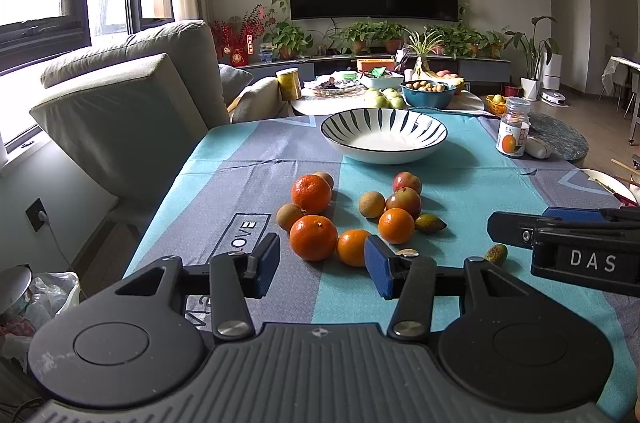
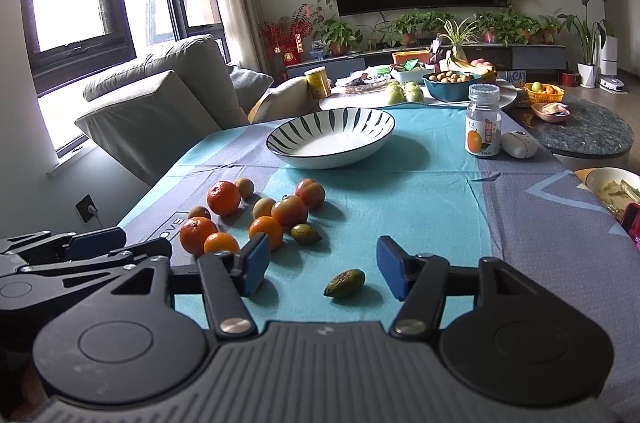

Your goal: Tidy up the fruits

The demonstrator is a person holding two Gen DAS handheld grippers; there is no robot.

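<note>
My left claw (image 1: 326, 265) is spread wide with nothing in it, and the fruits (image 1: 352, 213) lie in a loose heap on the cloth (image 1: 248, 159) just ahead of its tips. My right claw (image 2: 320, 265) is likewise spread, a small green fruit (image 2: 345, 283) lying loose between its fingers. The striped bowl (image 2: 330, 137) sits farther ahead, past the heap.

Oranges (image 1: 313, 237), reddish and brown fruits clustered on cloth; small green fruit (image 2: 344, 283) apart; striped bowl (image 1: 384, 135) empty.
</note>
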